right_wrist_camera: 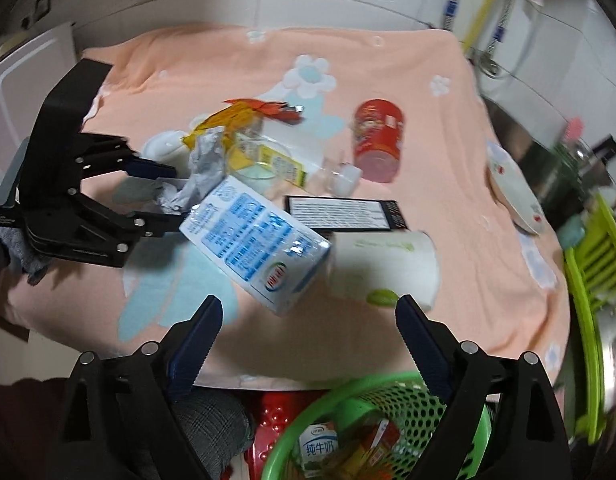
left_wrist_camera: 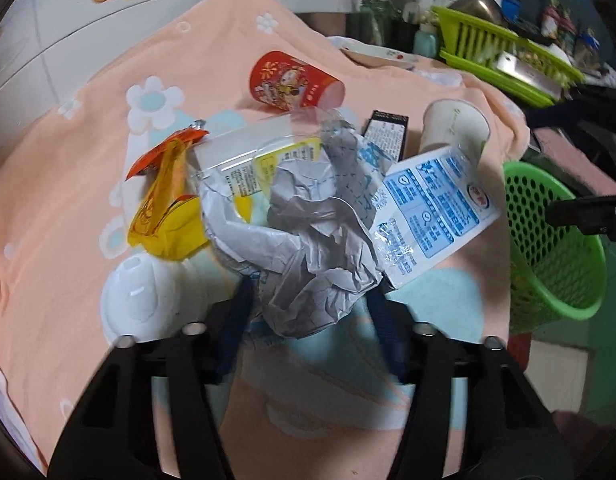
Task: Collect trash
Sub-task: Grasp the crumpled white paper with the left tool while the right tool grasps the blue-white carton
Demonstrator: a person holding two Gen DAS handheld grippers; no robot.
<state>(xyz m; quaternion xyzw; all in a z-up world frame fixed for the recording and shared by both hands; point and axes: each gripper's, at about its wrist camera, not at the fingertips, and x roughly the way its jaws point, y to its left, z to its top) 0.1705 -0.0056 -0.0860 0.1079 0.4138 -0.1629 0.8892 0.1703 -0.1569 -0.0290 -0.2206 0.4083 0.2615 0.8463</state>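
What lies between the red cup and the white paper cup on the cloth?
In the right wrist view, a black box lies between the red cup and the white paper cup, nearer the paper cup.

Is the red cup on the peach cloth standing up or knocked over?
Knocked over. The red cup lies on its side on the peach cloth, its open mouth facing sideways; the right wrist view shows the same.

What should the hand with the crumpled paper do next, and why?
Probably squeeze the left tool snugly and lift the crumpled paper up. Its fingers already sit on both sides of the paper, though I cannot tell whether they grip it firmly. The green basket waits beside the table, and the right tool is open and holds nothing.
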